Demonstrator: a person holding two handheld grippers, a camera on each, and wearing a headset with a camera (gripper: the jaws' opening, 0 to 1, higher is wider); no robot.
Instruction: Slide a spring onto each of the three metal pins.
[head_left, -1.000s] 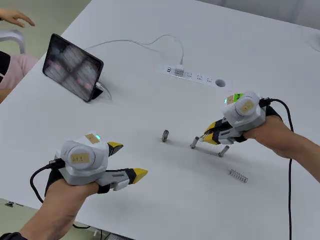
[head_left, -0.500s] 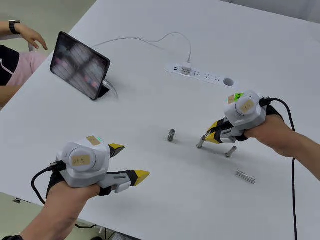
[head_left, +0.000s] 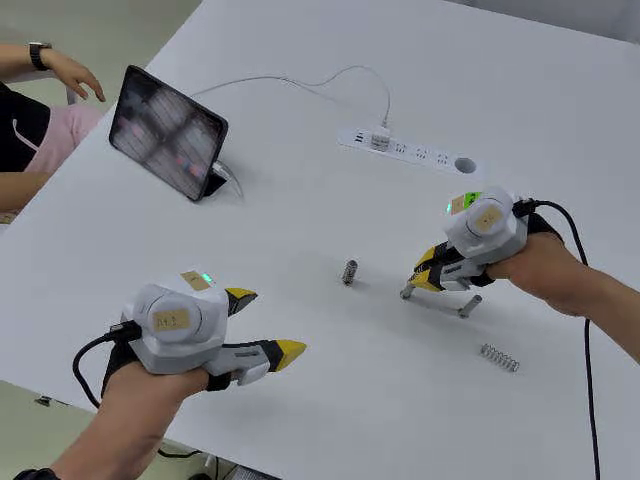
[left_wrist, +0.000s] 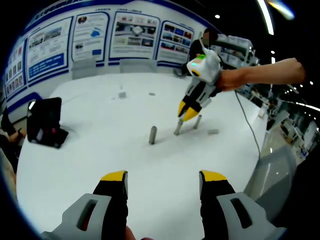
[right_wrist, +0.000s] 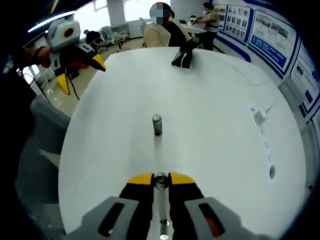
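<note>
Nearby, coiled wire spring (head_left: 499, 357), cylindrical metal pins (head_left: 467, 305).

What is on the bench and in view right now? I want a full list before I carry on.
table: one, white, under everything.
tablet: one, dark, propped on a stand, far left.
power strip: one, white, far middle, with a white cable.
metal pins: three, silvery, standing mid-table: left pin, middle pin, right pin.
loose spring: one, silvery, lying right of the pins.
other person: one, hand and pink clothing at the left edge.
left claw: one, grey with yellow tips, open, near left.
right claw: one, same colours, closed on a small metal part at the middle pin, probably a spring.
</note>
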